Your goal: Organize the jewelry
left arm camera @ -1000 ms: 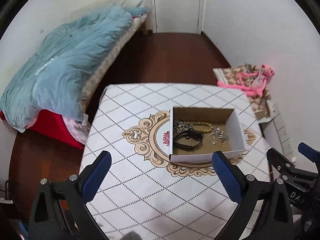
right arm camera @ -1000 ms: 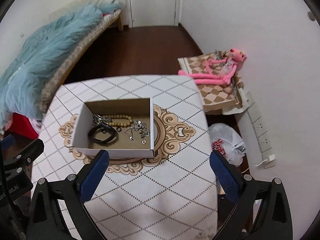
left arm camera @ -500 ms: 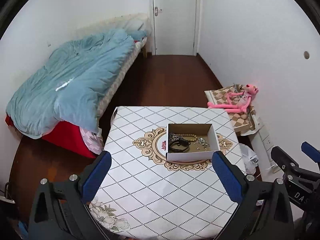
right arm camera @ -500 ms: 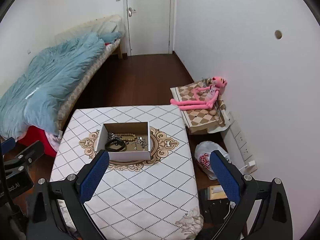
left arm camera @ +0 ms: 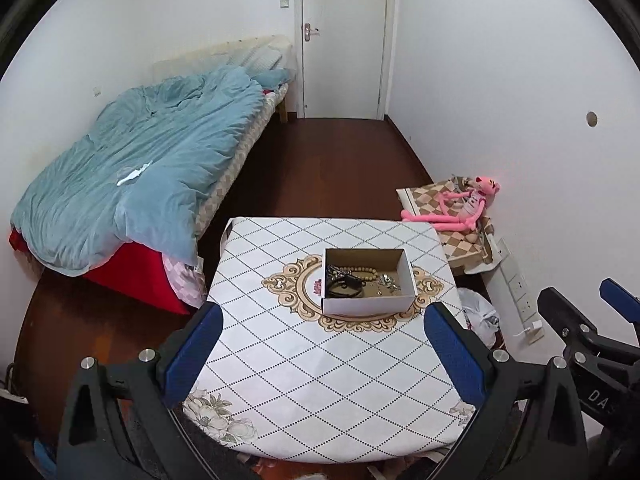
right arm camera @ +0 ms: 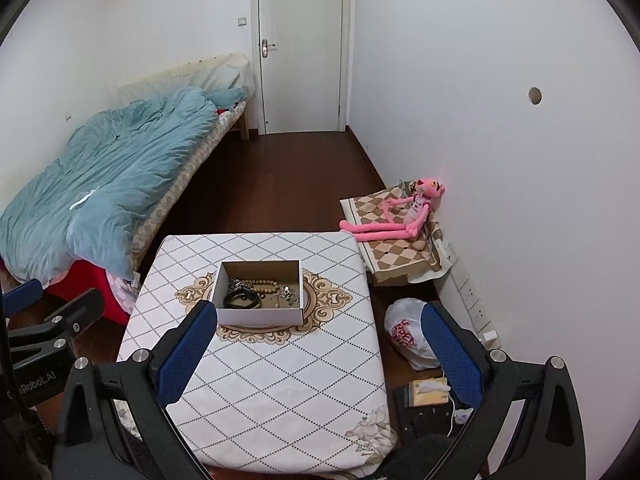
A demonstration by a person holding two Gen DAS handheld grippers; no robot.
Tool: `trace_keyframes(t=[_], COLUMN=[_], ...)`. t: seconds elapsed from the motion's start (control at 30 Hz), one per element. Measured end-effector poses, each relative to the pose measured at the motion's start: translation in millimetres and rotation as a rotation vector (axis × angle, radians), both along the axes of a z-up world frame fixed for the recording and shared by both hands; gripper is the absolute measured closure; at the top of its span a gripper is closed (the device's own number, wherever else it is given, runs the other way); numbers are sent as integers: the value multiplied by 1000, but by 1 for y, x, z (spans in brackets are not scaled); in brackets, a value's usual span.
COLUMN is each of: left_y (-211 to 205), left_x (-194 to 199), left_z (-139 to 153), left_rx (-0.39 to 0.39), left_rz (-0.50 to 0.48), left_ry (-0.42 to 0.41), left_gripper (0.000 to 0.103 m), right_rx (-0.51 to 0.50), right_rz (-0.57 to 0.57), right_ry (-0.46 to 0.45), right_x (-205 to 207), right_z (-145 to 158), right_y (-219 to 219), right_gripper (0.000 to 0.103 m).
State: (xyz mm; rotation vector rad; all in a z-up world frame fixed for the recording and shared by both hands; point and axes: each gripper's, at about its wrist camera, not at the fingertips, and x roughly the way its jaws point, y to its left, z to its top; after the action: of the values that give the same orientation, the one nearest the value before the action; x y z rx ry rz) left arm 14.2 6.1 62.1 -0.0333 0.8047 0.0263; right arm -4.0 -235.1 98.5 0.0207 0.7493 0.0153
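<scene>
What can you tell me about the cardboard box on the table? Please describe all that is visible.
The cardboard box is small, open-topped and rectangular, white outside and brown inside. It sits flat on the patterned tablecloth, over the ornate medallion near the table's middle. Inside lie a wooden bead bracelet, a black band and small silvery pieces. Nothing else touches it.
</scene>
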Motion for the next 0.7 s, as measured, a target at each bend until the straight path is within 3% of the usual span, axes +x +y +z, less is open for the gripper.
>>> trace_keyframes(t=[0.23,0.7], left_y=[-1,-1], left_x=[20,81], left_z=[-14,-42], left_rx=[-5,25], left_rz=[2,27], left_ry=[60,151], left_gripper=[0,0], right_rx=[12,-14], right_rz=[-1,-10], right_ry=[44,131], right_x=[16,91], right_z=[-10,-42], right_y=[-1,-2], right_gripper=[0,0])
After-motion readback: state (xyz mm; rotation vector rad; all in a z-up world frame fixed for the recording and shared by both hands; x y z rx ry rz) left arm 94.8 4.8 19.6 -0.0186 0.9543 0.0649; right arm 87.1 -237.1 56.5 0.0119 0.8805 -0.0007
